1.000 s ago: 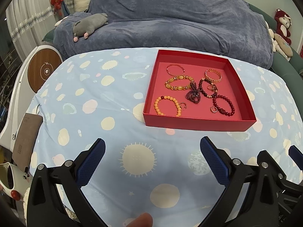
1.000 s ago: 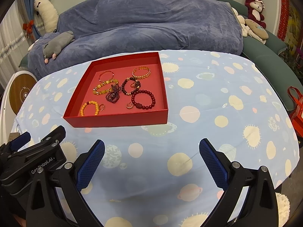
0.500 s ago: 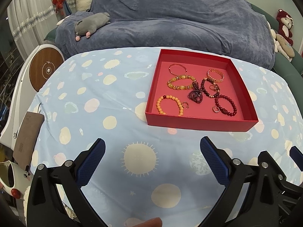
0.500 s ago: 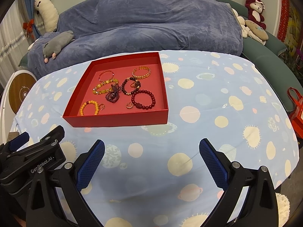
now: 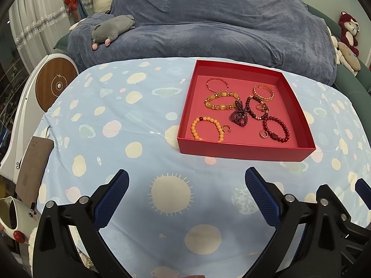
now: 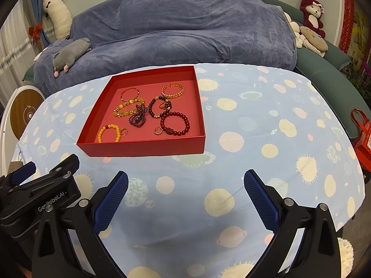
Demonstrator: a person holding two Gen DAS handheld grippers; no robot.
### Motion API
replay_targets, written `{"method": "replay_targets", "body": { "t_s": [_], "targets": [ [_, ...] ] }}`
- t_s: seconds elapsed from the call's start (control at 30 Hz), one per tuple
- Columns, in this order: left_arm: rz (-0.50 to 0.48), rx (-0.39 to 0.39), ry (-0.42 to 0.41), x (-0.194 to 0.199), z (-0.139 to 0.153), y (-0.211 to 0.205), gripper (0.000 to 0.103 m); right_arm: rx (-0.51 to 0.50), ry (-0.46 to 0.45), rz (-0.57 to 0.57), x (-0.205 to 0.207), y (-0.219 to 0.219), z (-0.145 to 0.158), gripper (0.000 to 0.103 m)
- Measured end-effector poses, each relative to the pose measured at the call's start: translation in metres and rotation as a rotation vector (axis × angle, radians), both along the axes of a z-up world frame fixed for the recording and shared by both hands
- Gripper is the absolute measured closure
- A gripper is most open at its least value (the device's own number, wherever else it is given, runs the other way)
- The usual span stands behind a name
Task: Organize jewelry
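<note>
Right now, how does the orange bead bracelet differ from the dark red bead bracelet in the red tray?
The orange bead bracelet lies in the near left corner of the red tray; the dark red bead bracelet lies near right. The orange one is pale with a single dark bead; the dark red one is deep red throughout. The orange one lies apart from the other bracelets; the dark red one seems to touch a neighbouring strand. Both are round bead loops lying flat, each beside a small ring.

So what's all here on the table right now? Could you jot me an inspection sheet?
Surface: table under a blue spotted cloth.
Job's things: red tray holding bracelets, including an orange bead bracelet and dark red bead bracelet, plus small rings.
Clutter: brown pouch at the cloth's left edge.
Grippers: left gripper and right gripper both open, fingers empty, short of the tray.
Cables: nothing seen.
Surroundings: blue-covered sofa, plush toys.
</note>
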State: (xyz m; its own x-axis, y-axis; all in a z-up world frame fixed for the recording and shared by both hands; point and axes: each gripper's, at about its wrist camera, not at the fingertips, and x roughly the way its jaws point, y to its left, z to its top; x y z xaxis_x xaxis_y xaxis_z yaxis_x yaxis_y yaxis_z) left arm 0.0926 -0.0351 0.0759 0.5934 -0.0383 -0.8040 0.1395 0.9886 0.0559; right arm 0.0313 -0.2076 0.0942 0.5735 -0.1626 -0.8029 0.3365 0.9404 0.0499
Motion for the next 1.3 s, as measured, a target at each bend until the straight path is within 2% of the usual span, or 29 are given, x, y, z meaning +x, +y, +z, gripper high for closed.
{"method": "replay_targets", "body": {
  "t_s": [1.3],
  "targets": [
    [0.008, -0.006, 0.002, 0.0003, -0.0007, 0.0005, 0.008, -0.006, 0.001, 0.001, 0.0007, 0.0007, 0.0001, 0.007]
  ]
}}
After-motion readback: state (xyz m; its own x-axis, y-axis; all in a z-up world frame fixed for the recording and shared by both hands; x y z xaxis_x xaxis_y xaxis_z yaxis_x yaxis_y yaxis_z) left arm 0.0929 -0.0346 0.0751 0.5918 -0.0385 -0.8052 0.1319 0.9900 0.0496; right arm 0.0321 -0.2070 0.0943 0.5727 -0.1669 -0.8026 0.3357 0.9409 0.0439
